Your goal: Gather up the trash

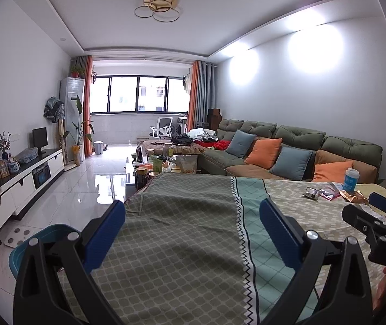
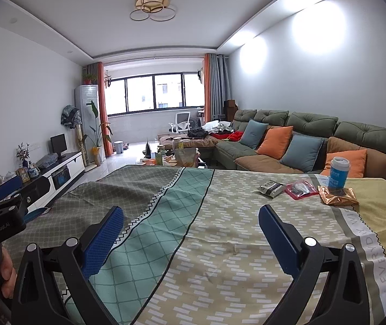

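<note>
Right wrist view: the right gripper (image 2: 191,233) is held spread and empty above the patterned cloth-covered tabletop (image 2: 220,243); the left gripper (image 1: 193,226) is likewise spread; the crumpled copper foil wrapper (image 2: 337,199), red plastic packet (image 2: 301,188) and grey sachet (image 2: 270,188) lie by the blue-and-white paper cup (image 2: 339,173) at the far right.

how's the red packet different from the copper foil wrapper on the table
The red packet lies flat with a clear window showing dark contents; the copper foil wrapper is crumpled, shiny and opaque. The red packet lies free, while the copper foil wrapper sits right at the foot of the blue cup. Both rest on the patterned tablecloth.
</note>
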Demonstrator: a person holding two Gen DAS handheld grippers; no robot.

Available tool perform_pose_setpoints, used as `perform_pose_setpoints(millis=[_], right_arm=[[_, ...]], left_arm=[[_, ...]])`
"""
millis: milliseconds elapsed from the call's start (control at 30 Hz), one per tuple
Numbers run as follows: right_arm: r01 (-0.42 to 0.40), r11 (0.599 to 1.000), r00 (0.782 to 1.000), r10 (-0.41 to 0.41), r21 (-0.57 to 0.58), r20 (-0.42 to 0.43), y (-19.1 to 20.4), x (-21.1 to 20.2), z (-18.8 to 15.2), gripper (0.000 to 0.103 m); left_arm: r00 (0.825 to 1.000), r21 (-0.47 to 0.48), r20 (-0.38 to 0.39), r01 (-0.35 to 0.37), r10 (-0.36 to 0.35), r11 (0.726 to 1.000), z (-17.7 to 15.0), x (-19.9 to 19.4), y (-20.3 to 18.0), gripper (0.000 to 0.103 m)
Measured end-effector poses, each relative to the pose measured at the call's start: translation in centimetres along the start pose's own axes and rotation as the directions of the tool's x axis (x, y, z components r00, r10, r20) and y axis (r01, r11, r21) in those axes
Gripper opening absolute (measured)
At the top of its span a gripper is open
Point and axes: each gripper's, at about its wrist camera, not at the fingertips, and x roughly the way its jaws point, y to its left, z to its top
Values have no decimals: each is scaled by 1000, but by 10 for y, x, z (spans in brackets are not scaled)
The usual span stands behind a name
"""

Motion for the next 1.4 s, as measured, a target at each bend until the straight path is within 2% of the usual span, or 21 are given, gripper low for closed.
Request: perform_pose_setpoints(millis=[1400], right_arm=[[28, 1000, 999, -28, 0, 29, -1, -7, 5, 99]], left_arm=[[1000, 12, 22, 1, -1, 1000, 0, -5, -7, 99]])
